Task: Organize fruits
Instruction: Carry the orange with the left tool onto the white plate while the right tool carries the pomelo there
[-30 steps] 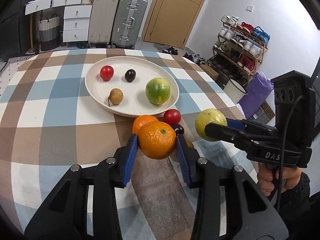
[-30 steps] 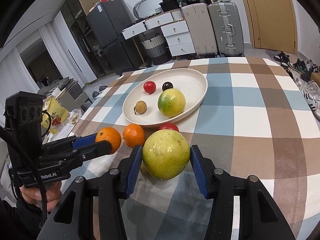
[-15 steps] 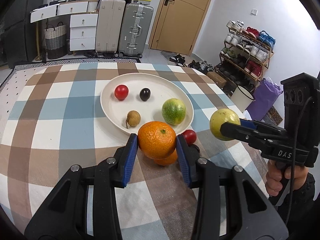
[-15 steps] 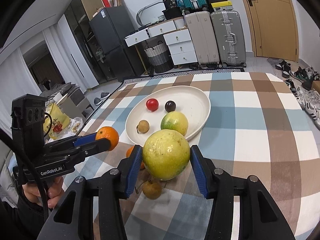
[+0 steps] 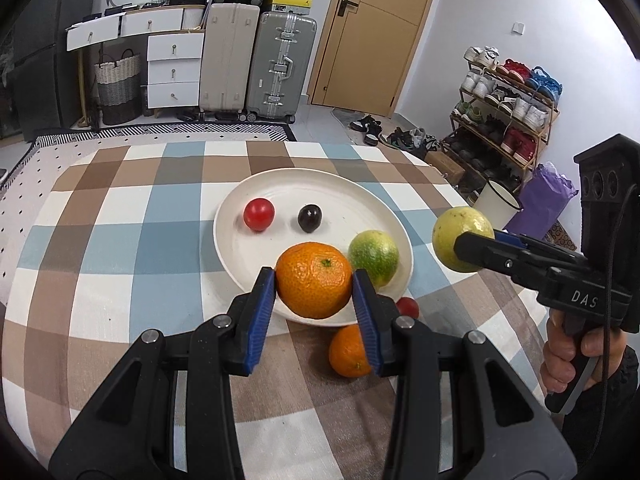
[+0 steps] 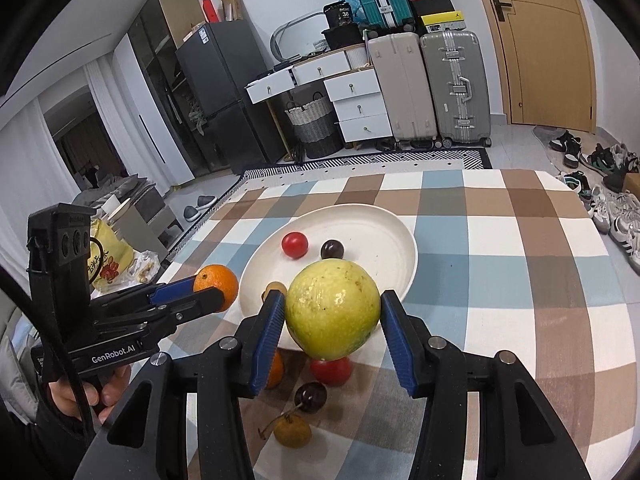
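Grippers are both carrying fruit toward the plate (image 5: 400,236): left gripper (image 5: 314,286) clamping an orange (image 5: 314,282), right gripper (image 6: 332,318) clenching a yellow-green fruit (image 6: 332,314), presumably for sorting onto it.

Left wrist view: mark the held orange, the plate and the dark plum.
held orange (image 5: 314,285): left wrist view, front skin between the claw pads
plate (image 5: 232,252): left wrist view, bare left floor
dark plum (image 5: 309,218): left wrist view, middle
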The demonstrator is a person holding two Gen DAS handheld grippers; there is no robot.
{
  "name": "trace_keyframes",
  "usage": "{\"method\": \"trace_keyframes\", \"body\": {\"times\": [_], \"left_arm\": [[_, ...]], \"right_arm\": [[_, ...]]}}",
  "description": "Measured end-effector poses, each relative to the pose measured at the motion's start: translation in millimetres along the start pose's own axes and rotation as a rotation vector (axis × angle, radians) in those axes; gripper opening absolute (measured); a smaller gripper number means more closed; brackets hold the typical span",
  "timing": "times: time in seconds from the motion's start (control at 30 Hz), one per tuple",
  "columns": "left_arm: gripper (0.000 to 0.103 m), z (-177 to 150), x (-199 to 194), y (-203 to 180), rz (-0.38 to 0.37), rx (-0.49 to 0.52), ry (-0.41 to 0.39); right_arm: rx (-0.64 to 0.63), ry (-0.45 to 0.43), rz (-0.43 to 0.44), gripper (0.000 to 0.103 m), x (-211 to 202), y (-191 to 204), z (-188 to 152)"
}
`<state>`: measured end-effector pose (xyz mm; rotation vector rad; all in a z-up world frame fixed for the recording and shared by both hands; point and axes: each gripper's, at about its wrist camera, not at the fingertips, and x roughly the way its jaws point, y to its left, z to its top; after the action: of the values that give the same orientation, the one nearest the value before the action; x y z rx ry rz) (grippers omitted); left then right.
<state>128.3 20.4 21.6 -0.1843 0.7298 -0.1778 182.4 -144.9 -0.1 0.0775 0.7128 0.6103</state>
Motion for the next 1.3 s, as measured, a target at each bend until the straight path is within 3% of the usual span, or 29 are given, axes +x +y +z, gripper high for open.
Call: {"method": "trace_keyframes", "body": {"times": [0.6, 1.3], "left_arm": [[0.036, 24.1, 44.6, 2.0, 0.022, 0.028, 0.009], [0.036, 26.0, 99.4, -3.4, 0.044, 0.047, 0.058]], "right_arm": [[0.068, 0.010, -0.036, 0.050, 42.9, -33.9, 26.5], [0.049, 0.062, -0.039, 0.050, 91.1, -37.8, 31.9]]}}
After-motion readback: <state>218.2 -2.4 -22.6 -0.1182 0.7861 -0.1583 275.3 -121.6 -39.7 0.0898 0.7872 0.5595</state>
